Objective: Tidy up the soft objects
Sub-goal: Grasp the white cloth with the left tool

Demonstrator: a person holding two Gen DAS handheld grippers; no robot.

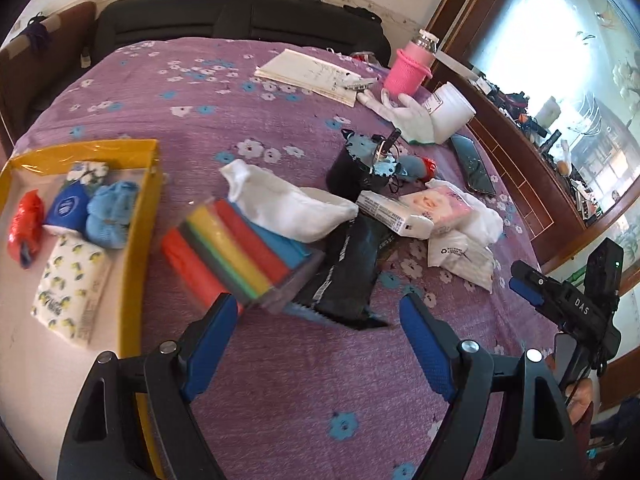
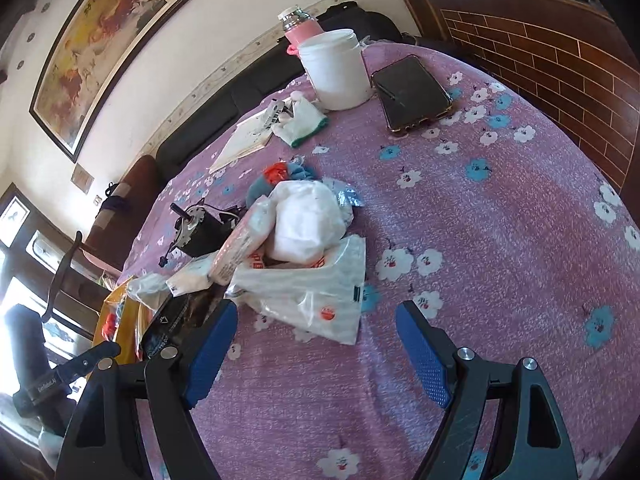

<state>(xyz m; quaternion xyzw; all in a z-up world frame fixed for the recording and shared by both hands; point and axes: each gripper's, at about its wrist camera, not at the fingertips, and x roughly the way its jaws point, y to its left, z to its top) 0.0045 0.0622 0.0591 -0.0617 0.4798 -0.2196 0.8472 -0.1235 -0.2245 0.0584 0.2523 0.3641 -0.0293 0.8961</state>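
A yellow box (image 1: 140, 240) at the left holds blue knitted socks (image 1: 110, 212), a red bag (image 1: 25, 224), a blue pack and a lemon-print tissue pack (image 1: 68, 280). A pack of coloured sponges (image 1: 236, 252) lies beside it with a white sock (image 1: 288, 204) on top. My left gripper (image 1: 316, 320) is open and empty, just in front of the sponges and a black pouch (image 1: 344, 272). My right gripper (image 2: 316, 328) is open and empty, just before a white plastic bag (image 2: 312, 288) and a white soft bundle (image 2: 304, 224).
Tissue packs (image 1: 436, 208), a black motor (image 1: 360, 164), a white glove (image 1: 408, 116), a white jar (image 2: 336, 68), a phone (image 2: 412, 92), a pink bottle (image 1: 408, 68) and a notepad (image 1: 312, 76) lie on the purple flowered cloth (image 2: 500, 220). A wooden cabinet stands at the right.
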